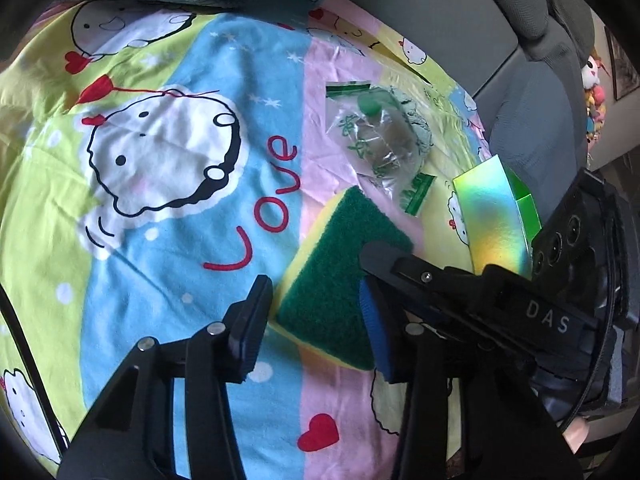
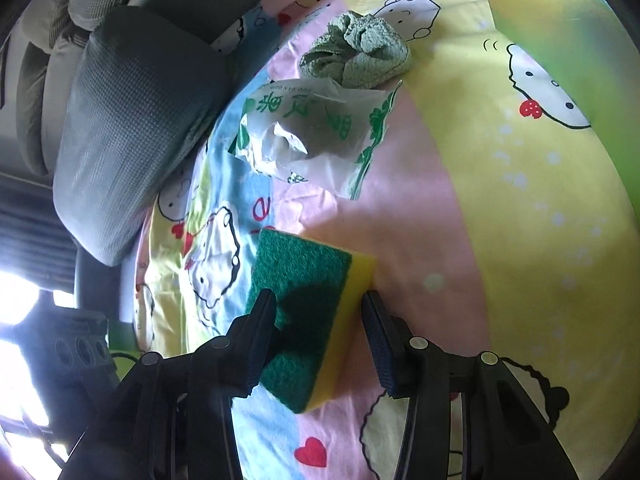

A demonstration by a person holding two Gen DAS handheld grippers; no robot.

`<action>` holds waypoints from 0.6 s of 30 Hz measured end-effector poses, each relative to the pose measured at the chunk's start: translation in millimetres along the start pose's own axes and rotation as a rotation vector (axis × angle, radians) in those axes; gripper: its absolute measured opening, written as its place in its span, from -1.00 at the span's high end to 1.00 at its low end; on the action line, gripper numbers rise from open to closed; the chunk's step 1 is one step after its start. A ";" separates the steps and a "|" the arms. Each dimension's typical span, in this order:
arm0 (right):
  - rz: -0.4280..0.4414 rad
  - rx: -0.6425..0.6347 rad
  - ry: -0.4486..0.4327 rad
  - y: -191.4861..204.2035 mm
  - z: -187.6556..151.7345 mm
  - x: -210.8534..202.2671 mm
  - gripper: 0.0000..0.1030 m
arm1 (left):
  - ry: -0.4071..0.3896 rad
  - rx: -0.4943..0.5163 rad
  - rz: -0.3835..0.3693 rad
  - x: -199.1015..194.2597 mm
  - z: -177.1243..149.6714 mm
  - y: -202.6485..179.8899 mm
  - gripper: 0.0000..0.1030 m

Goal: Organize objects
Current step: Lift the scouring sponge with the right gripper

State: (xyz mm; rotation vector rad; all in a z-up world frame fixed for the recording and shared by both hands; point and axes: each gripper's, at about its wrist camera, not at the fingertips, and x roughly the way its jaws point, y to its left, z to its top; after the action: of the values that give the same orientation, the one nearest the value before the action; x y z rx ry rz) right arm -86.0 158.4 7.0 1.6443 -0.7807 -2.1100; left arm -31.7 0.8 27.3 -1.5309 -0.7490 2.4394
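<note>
Because the sponge (image 2: 304,320) lies lengthwise between its spread fingers, the right gripper (image 2: 320,332) is nearer (left gripper (image 1: 316,324) likewise spread, lower centre).

A bedsheet (image 1: 168,184) in yellow, blue and pink stripes, printed with white cartoon faces, red hearts and the word Love, fills most of the view. A grey cushion (image 2: 132,128) lies on the sheet's far edge. Grey sofa backs (image 1: 420,20) rise just beyond the sheet. Small colourful toys (image 1: 594,96) hang past the sheet's right side
</note>
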 end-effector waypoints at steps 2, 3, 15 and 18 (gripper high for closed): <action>0.015 0.002 -0.004 -0.1 -0.4 -2.7 0.08 | -0.010 0.025 0.000 -2.0 -1.3 -6.0 0.18; 0.015 -0.003 -0.012 0.4 -0.9 -5.7 0.08 | -0.015 0.036 -0.005 -3.7 -2.0 -8.8 0.18; -0.007 -0.123 -0.250 25.4 -13.3 -77.8 0.07 | -0.204 0.198 -0.062 -43.2 -10.6 -66.5 0.17; -0.015 -0.157 -0.315 33.1 -18.5 -96.9 0.07 | -0.249 0.238 -0.076 -52.4 -13.2 -82.4 0.17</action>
State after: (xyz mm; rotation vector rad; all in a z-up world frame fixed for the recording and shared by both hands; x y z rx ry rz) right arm -44.6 185.2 98.6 1.2594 -0.6723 -2.4076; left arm -6.0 55.4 105.1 -1.1086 -0.5191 2.5812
